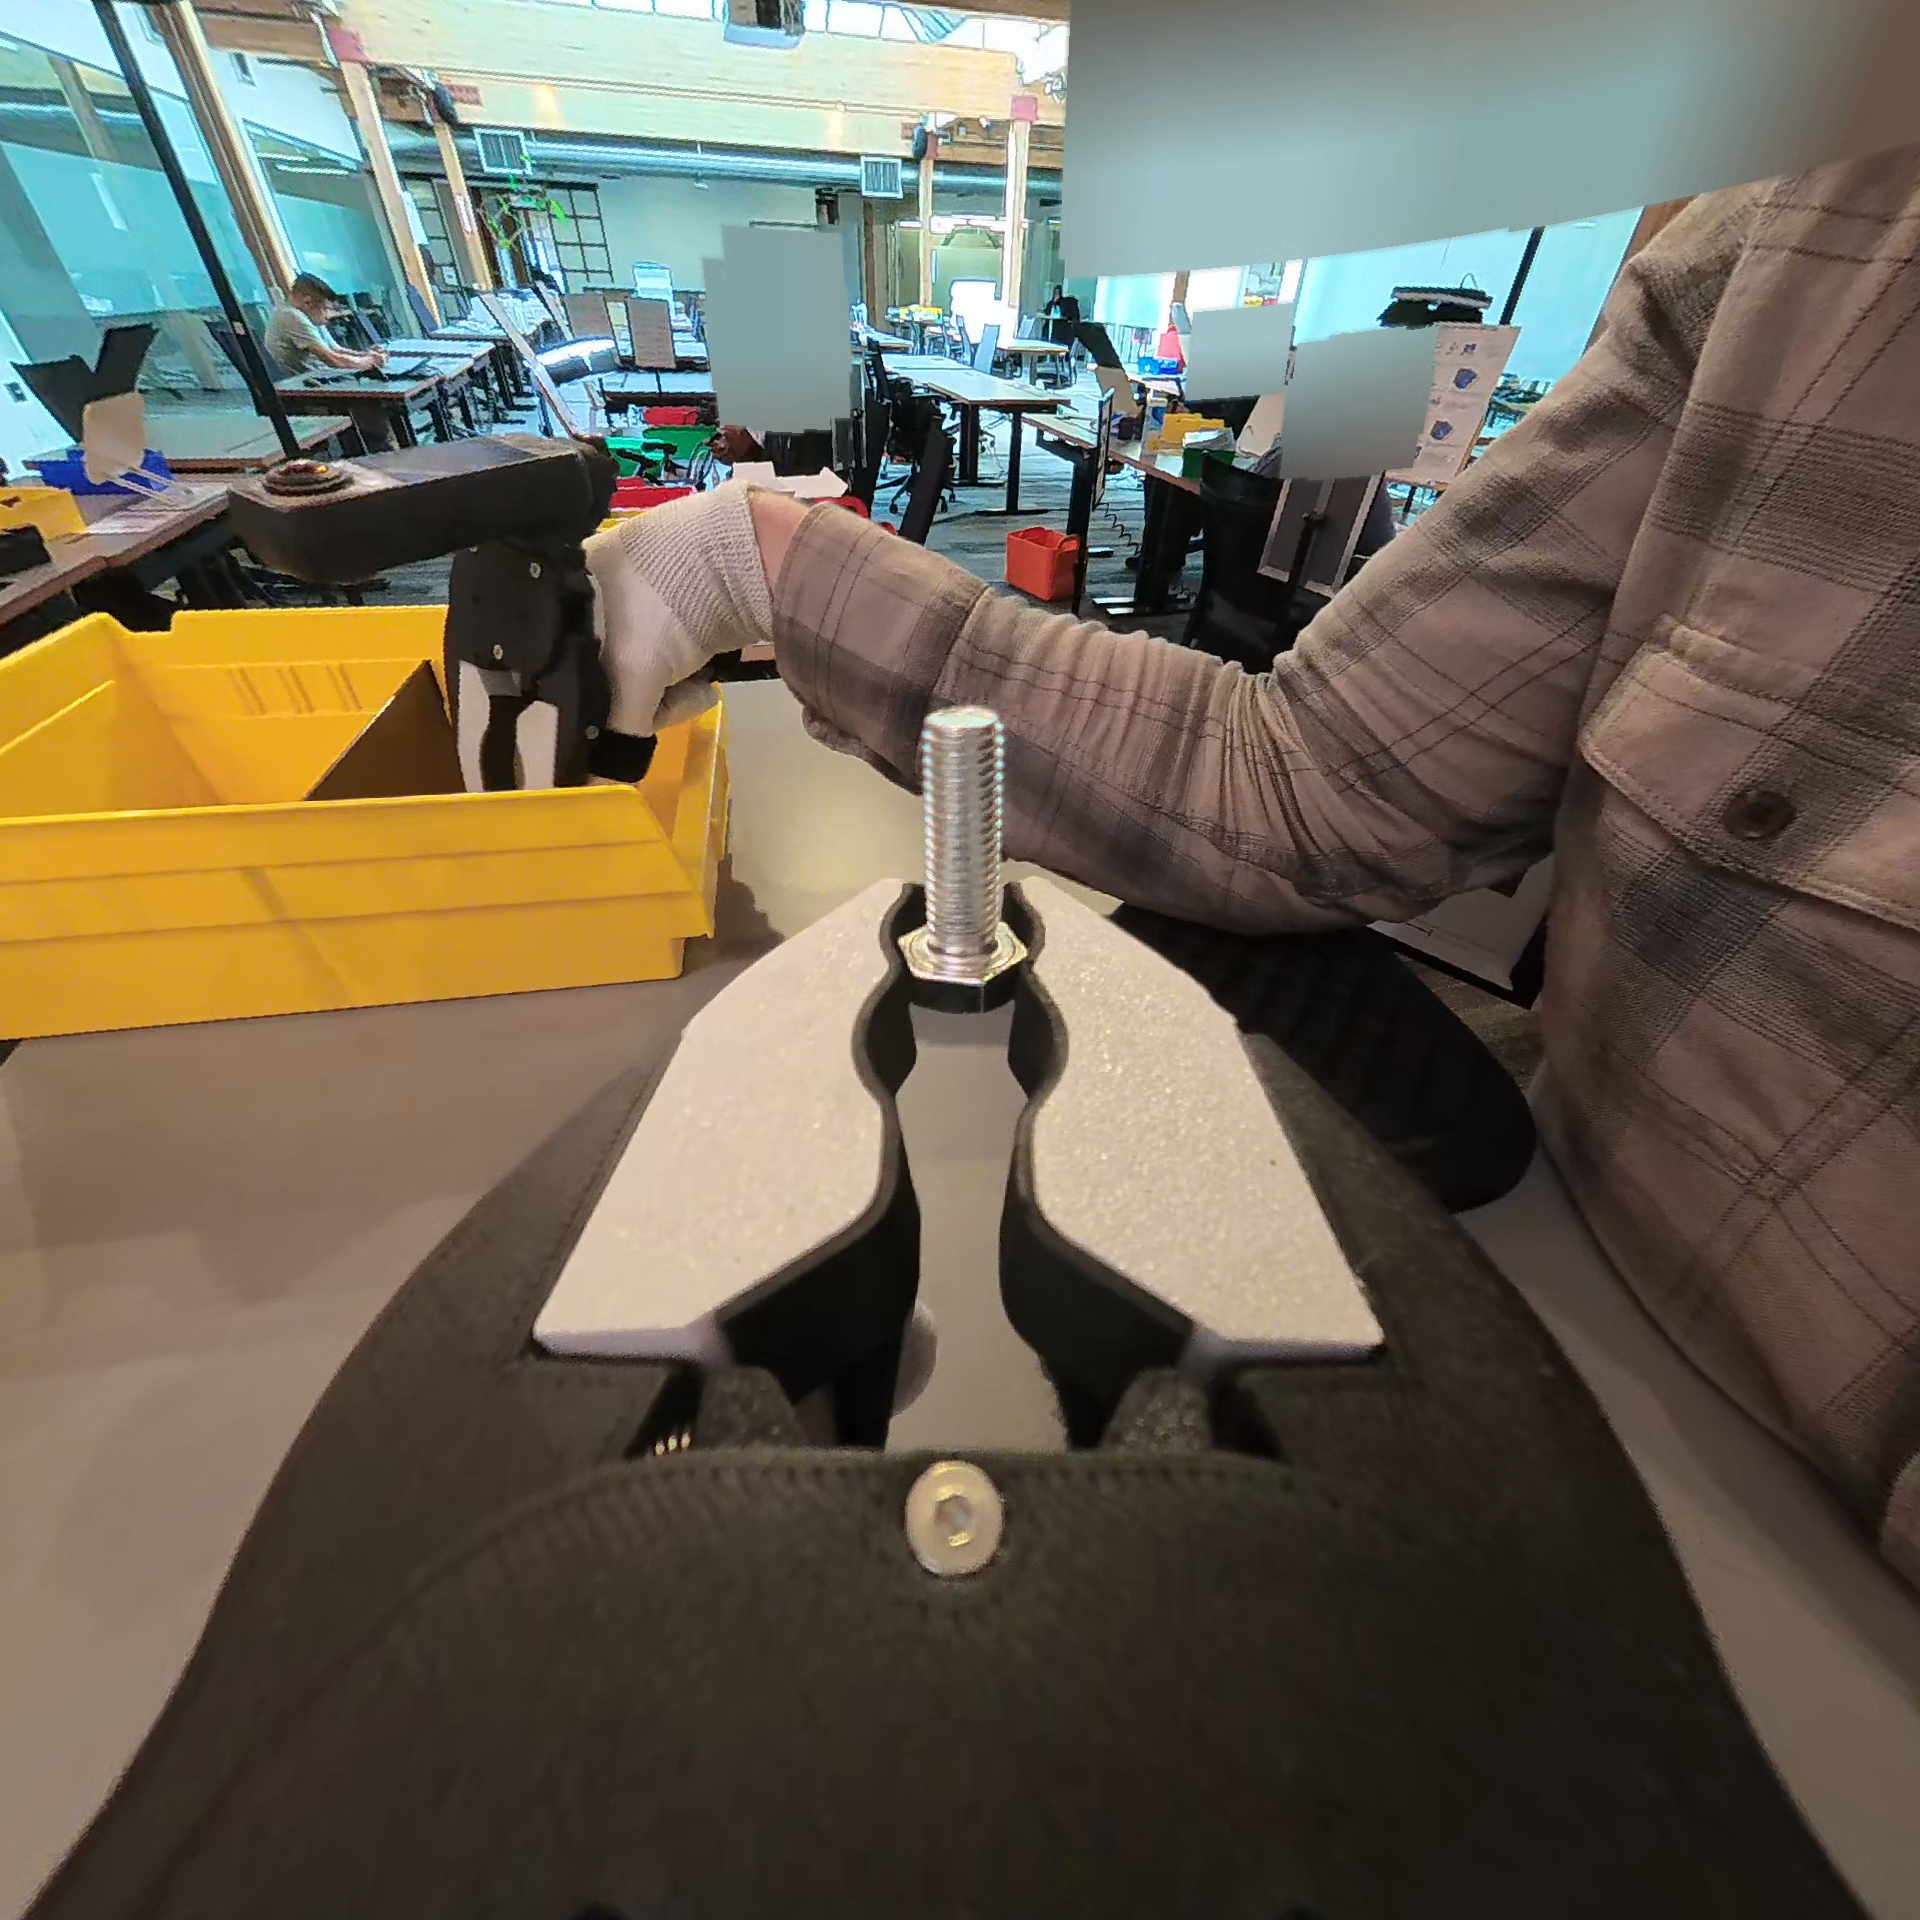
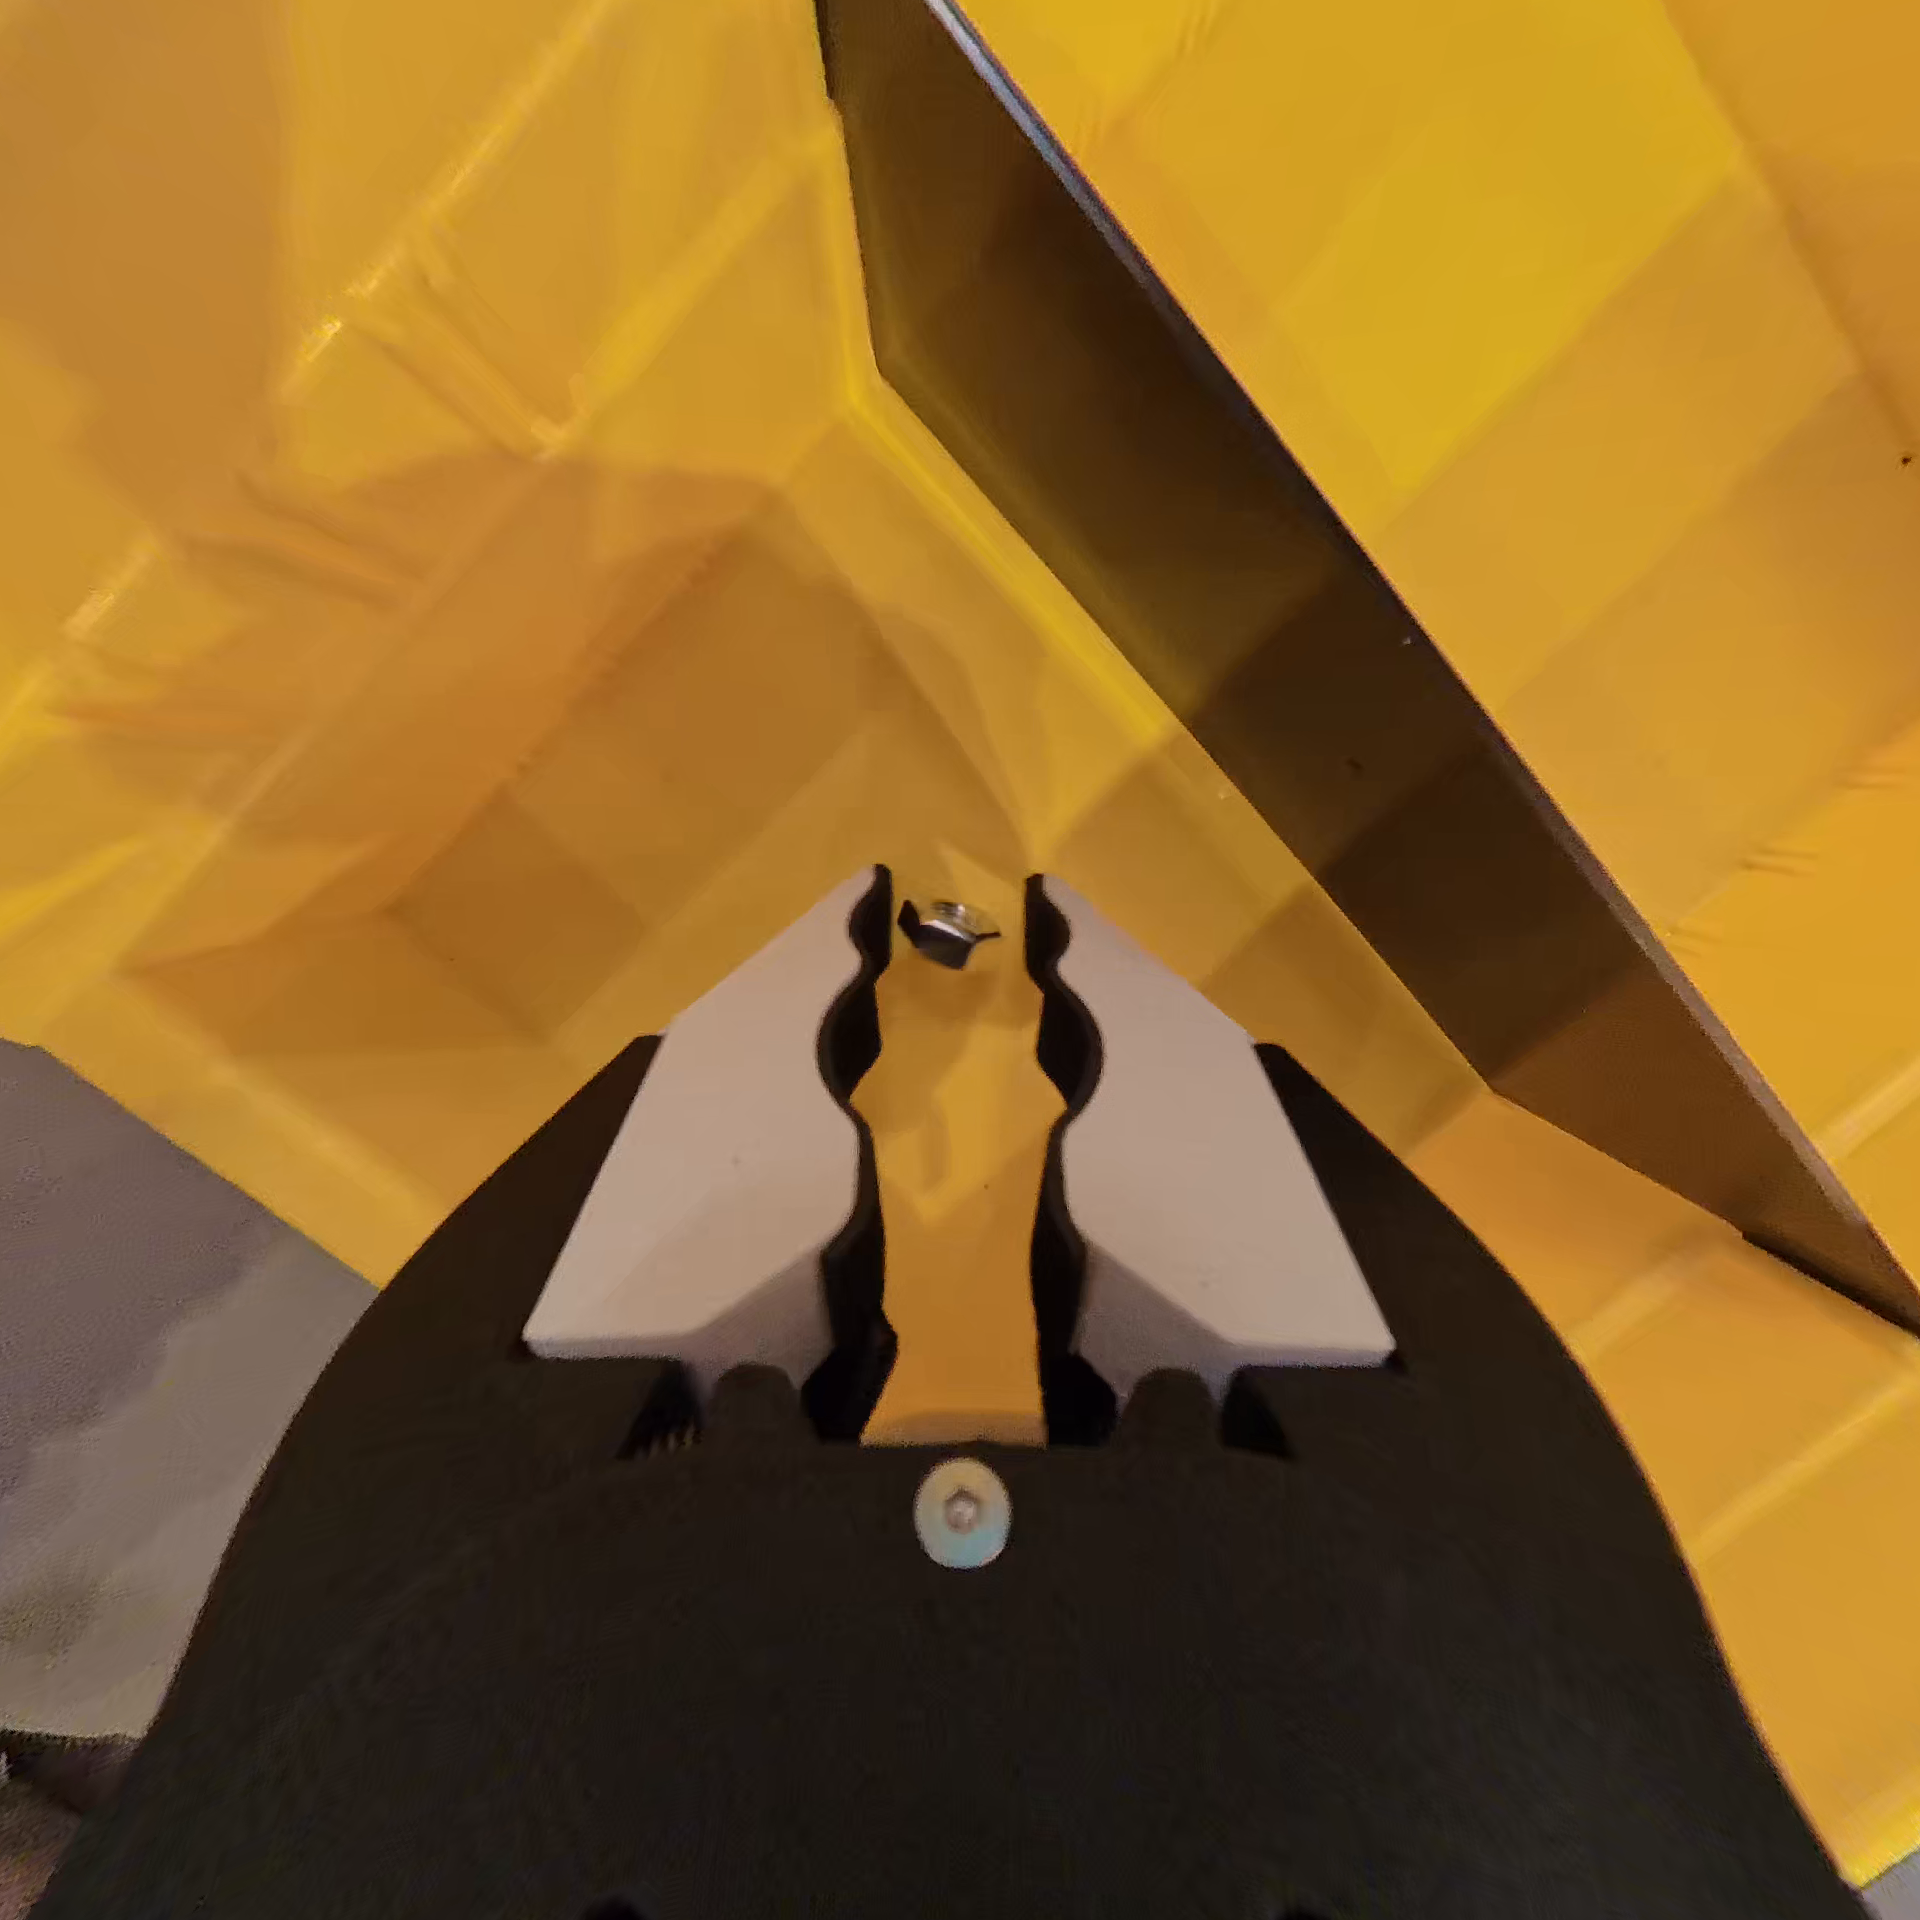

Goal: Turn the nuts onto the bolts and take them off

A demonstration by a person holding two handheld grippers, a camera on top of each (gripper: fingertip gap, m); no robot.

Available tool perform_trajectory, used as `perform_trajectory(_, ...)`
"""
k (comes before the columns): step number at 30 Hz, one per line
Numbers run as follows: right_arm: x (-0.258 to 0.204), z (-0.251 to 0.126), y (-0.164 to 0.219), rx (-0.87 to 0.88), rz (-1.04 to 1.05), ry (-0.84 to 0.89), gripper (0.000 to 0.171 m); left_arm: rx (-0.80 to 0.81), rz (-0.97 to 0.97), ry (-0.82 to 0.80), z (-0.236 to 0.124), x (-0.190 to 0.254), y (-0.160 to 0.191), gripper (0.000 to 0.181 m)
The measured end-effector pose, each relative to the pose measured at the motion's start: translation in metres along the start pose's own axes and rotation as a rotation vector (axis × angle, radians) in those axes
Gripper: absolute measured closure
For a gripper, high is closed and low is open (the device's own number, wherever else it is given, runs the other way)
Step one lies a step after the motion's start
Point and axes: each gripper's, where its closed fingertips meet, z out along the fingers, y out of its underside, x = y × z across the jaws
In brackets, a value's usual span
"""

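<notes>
A: Gripping the bolt (image 1: 961,831) by its hex head at twelve o'clock, the left gripper (image 1: 961,982) holds it upright over the grey table (image 1: 208,1195).
B: And the right gripper (image 2: 958,914)?
A: Inside the yellow bin (image 2: 416,520), fingers slightly parted, a nut (image 2: 948,928) lying loose between the tips; dark divider (image 2: 1195,571) at two o'clock.

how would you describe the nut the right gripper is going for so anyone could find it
Look inside the yellow bin, in the compartment left of the dark slanted divider. On its floor, between the fingertips of the open right gripper, lies a small silvery metal nut. It is the only loose thing seen in that compartment.
</notes>
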Motion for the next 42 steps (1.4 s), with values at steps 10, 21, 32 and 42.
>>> perform_trajectory(10,-0.016,-0.081,-0.060,0.284,-0.121,0.101,0.141,0.027,-0.037,-0.118,-0.006,-0.023,-0.002,0.167)
perform_trajectory(21,-0.279,-0.196,-0.173,0.962,-0.840,-0.685,0.143,0.124,-0.076,-0.109,-0.019,-0.024,-0.021,0.167)
perform_trajectory(32,-0.301,-0.182,-0.181,0.959,-0.833,-0.835,0.163,0.130,-0.044,-0.080,-0.018,-0.016,-0.026,0.167)
perform_trajectory(42,-0.303,-0.193,-0.182,1.041,-0.848,-0.902,0.164,0.166,-0.030,-0.099,-0.020,-0.014,-0.038,0.166)
